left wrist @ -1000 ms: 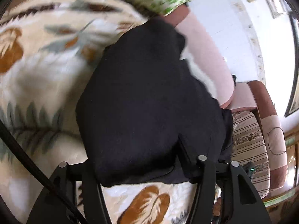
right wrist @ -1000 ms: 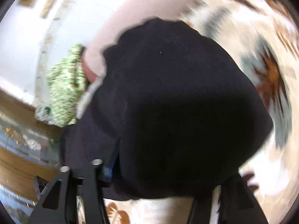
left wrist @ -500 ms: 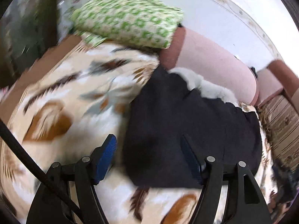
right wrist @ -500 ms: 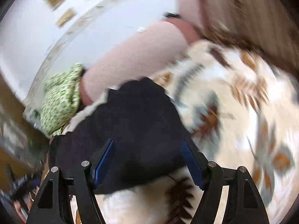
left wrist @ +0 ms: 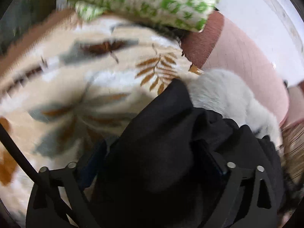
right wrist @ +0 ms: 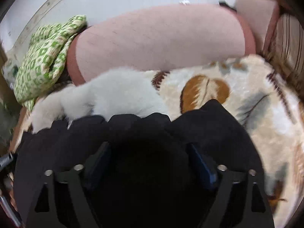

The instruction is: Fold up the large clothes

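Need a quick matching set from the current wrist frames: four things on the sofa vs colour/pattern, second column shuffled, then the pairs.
Things
1. garment
2. cushion
3. sofa backrest
4. blanket

Colour or pattern
A. plain pink
B. cream with brown and grey leaf print
C. black
D. cream with green print

Pairs: 1-C, 2-D, 3-A, 4-B
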{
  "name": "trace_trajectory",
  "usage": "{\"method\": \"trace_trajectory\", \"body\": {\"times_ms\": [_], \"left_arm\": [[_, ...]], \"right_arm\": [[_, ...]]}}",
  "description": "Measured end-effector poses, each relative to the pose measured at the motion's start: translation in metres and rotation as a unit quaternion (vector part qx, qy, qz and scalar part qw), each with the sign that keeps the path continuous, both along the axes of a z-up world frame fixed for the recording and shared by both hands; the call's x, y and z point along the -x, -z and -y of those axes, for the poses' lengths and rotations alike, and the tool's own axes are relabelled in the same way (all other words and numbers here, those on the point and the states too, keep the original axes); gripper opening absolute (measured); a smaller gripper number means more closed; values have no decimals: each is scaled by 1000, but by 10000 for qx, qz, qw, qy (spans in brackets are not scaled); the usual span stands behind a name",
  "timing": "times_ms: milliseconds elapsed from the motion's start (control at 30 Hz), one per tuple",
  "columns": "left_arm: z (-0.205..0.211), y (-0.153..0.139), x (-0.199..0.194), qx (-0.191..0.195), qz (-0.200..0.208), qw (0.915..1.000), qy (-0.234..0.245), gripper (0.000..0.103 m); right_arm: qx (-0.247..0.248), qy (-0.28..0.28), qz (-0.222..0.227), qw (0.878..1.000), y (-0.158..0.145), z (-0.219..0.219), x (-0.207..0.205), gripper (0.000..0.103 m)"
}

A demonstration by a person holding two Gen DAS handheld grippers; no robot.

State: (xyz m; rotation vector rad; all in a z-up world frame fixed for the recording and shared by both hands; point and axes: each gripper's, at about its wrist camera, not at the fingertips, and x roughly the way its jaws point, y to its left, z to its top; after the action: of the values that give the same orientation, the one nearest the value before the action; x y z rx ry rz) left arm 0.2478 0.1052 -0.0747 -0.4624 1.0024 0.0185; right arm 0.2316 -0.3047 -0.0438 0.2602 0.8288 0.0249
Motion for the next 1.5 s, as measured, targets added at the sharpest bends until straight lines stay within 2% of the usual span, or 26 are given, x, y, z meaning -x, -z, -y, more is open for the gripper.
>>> {"method": "trace_trajectory", "body": {"times_ms": [67,100,133,200,300,400,467,500,533,600,667,733,833,900,967,1100,1233,1367,1500], "left_arm": [[-16,18,-2,821,-144,9965,-61,99],[-21,21,-1,1049,-135,9943,-105,99],[-24,20,0,1164,-116,9931,-109,99],[-24,13,5,1037,-233,9942,-137,99],[-27,-17,27,547,-111,9980,-297,99],[-28,-64,75,-297,393,9979,-419,99],[-24,-91,106,-1025,711,9906,-563,99],[-18,-111,133,-1595,1005,9800,-644,99],[-12,-126,154,-1972,1257,9699,-673,99],[-6,-148,191,-2368,1657,9548,-689,99],[3,-169,232,-2417,2131,9445,-641,99],[10,-184,266,-2228,2509,9398,-648,99],[22,-195,305,-1830,2799,9410,-511,99],[31,-196,321,-1664,2808,9446,-353,99],[42,-193,329,-1725,2675,9477,-229,100],[59,-189,353,-1938,2608,9457,-112,100],[62,-184,368,-1856,2475,9509,31,100],[66,-180,382,-1987,2526,9470,5,100],[70,-174,386,-1874,2350,9536,171,100]], "right_arm": [[-212,23,120,9997,5,7,-1,94],[-249,27,164,9996,6,6,-2,94],[-284,25,200,9994,7,7,-1,94],[-316,42,195,9993,6,8,1,94],[-122,202,19,9997,-11,7,10,94],[-255,310,412,9983,-42,11,51,94],[-392,321,637,9967,-59,15,84,94],[-426,338,698,9961,-64,16,98,94],[-447,387,769,9953,-69,17,119,94],[-513,451,913,9935,-75,18,160,95],[-549,502,991,9923,-76,16,193,95],[-551,580,1041,9913,-73,12,223,95],[-649,667,986,9908,-66,3,261,95],[-804,640,871,9909,-59,-7,283,95],[-777,590,811,9919,-56,-16,297,95],[-622,453,827,9936,-58,-37,322,95],[-277,344,950,9945,-66,-53,338,95],[58,226,1037,9943,-71,-69,350,95],[294,100,1033,9942,-71,-81,356,95]]}}
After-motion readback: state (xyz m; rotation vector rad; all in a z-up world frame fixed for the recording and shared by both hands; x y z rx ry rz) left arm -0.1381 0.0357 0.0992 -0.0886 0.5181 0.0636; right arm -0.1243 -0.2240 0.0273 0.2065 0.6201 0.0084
